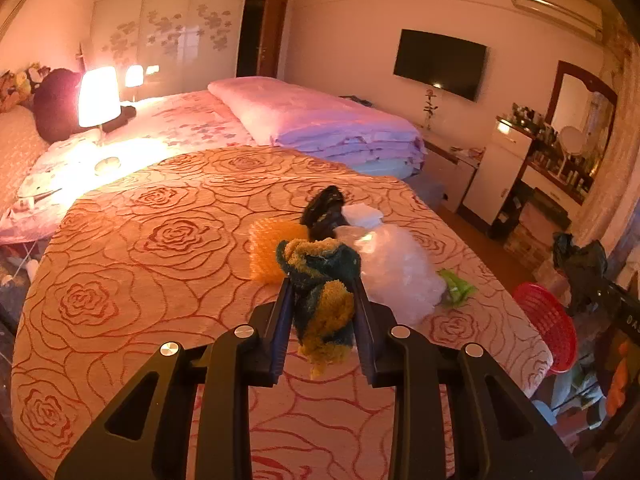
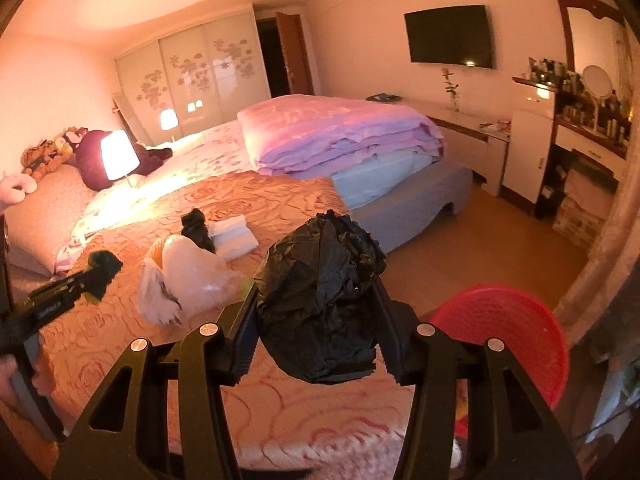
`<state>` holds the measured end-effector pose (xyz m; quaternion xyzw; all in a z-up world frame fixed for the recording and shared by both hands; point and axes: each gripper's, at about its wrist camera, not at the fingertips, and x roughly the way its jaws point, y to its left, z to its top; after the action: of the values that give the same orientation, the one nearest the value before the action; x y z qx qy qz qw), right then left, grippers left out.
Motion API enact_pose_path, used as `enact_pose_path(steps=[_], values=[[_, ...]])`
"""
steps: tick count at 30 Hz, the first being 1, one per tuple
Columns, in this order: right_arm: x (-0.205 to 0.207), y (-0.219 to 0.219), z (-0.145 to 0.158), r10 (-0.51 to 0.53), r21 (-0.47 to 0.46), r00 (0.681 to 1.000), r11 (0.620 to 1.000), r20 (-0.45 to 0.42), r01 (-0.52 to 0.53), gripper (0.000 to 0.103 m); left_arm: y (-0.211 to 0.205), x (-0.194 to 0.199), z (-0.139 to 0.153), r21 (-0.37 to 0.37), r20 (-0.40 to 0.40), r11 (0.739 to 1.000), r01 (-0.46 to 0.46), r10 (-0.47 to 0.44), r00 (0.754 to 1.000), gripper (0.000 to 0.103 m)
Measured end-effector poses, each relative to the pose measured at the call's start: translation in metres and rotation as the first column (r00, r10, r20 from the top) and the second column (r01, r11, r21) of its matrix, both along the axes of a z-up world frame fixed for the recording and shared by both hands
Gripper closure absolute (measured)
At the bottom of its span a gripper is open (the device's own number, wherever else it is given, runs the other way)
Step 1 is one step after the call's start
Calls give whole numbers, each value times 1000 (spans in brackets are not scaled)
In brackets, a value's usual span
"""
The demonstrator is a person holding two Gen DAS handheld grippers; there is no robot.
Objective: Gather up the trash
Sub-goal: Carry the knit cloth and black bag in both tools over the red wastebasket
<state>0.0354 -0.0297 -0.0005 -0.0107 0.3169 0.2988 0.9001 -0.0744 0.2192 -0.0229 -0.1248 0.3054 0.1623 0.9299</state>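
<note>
A crumpled green-and-yellow fuzzy cloth [image 1: 322, 300] is clamped in the left hand-held gripper [image 1: 322, 304] above the rose-patterned orange bedspread [image 1: 160, 248]. A crumpled black plastic bag [image 2: 320, 300] is gripped by the right hand-held gripper [image 2: 316, 312], near the red woven plastic basket [image 2: 516, 332] beside that bedspread. On the bedspread lie a clear plastic bag [image 1: 396, 272] and what may be an orange mesh piece [image 1: 268, 248].

Both tools look alike — matte black, angular link arms with triangular cut-outs and round silver pivot screws. The left gripper [image 1: 322, 300] has flat ribbed black fingers [image 1: 280, 320]; the right gripper [image 2: 316, 304] matches it — white lettering, too small to read, runs along the left one's side.
</note>
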Motion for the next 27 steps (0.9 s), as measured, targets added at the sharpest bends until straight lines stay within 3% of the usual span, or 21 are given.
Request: enact_pose_path(steps=[15,27], values=[[-9,-67,4,-133,7,991,991,24,133,54,-46,20,5,7,-2,993,122,-122,993,76],[6,-90,0,-200,25,980,980,8,200,54,-94,57,3,35,-41,967,252,-250,967,76]])
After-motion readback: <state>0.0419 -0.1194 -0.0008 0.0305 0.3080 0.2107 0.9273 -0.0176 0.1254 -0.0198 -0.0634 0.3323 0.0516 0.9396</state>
